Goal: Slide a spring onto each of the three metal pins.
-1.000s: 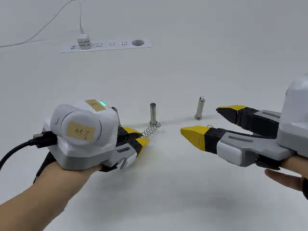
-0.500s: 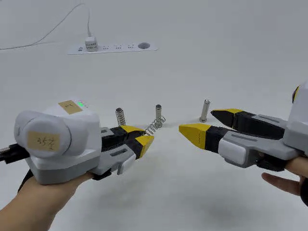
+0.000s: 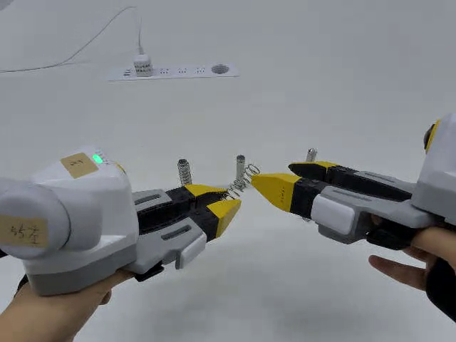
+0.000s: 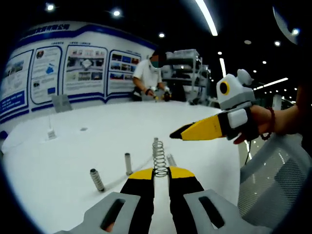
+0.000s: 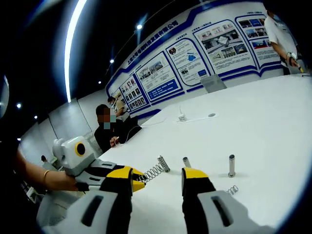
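Three metal pins stand on the white table. The left pin (image 3: 184,172) wears a spring; the middle pin (image 3: 240,166) and right pin (image 3: 311,154) are bare. My left gripper (image 3: 229,199) is shut on one end of a second spring (image 3: 243,179), which juts out in front of the middle pin. In the left gripper view that spring (image 4: 159,158) rises straight from the closed jaws. My right gripper (image 3: 271,172) is open, its lower yellow tip close beside the spring's free end. A loose spring (image 5: 232,190) lies near the right pin (image 5: 231,165).
A white power strip (image 3: 174,71) with a plugged cable lies at the table's far side. A person (image 4: 148,78) stands beyond the table, another person (image 5: 108,127) sits at its edge. Wall posters (image 5: 204,46) hang behind.
My left gripper has carried the spring to the right and up, level with the middle pin's top. The right gripper has come left, closing on the spring's free end. The head camera shifted too.
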Available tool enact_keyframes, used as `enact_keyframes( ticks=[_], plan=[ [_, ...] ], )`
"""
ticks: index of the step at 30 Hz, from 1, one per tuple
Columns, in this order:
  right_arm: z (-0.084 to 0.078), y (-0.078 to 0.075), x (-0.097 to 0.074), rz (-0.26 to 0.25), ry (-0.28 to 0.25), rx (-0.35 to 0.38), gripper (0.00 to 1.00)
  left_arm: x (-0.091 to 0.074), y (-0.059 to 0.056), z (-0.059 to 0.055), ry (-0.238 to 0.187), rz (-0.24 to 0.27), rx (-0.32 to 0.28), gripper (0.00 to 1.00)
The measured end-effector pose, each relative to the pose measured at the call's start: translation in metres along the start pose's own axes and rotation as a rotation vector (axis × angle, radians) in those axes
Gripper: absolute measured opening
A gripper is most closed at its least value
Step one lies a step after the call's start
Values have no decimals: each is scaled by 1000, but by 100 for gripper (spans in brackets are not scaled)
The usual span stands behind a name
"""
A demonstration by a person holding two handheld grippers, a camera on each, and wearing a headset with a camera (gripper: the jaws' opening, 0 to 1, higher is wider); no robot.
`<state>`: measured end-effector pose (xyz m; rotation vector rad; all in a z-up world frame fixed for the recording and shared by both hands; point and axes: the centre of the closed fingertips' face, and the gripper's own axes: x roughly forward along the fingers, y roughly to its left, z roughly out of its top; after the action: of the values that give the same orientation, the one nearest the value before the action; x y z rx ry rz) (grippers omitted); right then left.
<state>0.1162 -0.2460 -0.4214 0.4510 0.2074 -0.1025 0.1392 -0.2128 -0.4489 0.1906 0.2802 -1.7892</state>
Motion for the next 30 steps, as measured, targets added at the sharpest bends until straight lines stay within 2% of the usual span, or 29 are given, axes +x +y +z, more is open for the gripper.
enact_keyframes(
  ticks=[12,21,26,30],
  plan=[
    [-2,10,7,52,-9,144,30,-6,-11,9,-50,-20,-2,10],
    [-6,14,7,75,3,194,24,-7,-19,14,-69,-46,19,10],
    [-8,15,7,88,9,208,19,-6,-21,11,-60,-58,43,10],
    [-8,14,6,103,2,267,15,-6,-21,10,-58,-60,44,10]
  ],
)
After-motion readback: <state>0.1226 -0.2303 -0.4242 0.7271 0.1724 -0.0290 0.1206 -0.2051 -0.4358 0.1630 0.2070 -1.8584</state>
